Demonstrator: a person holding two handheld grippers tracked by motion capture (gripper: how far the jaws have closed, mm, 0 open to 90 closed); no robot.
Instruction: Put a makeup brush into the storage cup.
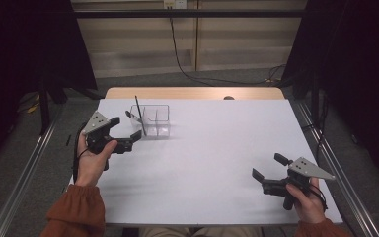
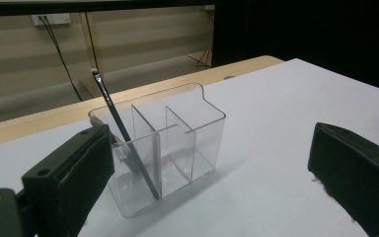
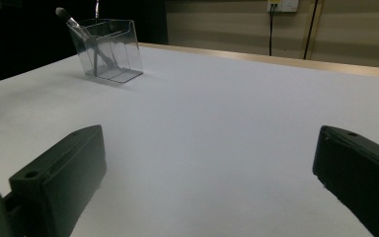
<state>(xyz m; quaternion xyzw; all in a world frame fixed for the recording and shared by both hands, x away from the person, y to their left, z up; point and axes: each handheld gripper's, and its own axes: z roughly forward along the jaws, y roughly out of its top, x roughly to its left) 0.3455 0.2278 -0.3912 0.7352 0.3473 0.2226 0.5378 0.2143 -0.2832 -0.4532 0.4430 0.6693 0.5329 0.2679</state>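
A clear three-compartment organizer stands on the white table at the far left. A thin dark brush leans in its leftmost compartment, with a second, shorter brush beside it. My left gripper is open just left of the organizer, nothing between its jaws. In the left gripper view the organizer and thin brush sit close ahead of the open left gripper. My right gripper is open at the near right over bare table. The right gripper view has the organizer far off, beyond the open right gripper.
The white table top has a wooden strip along its far edge. Metal rails run along both sides of the table. A black cable trails across the floor behind it, and dark curtains hang at left and right.
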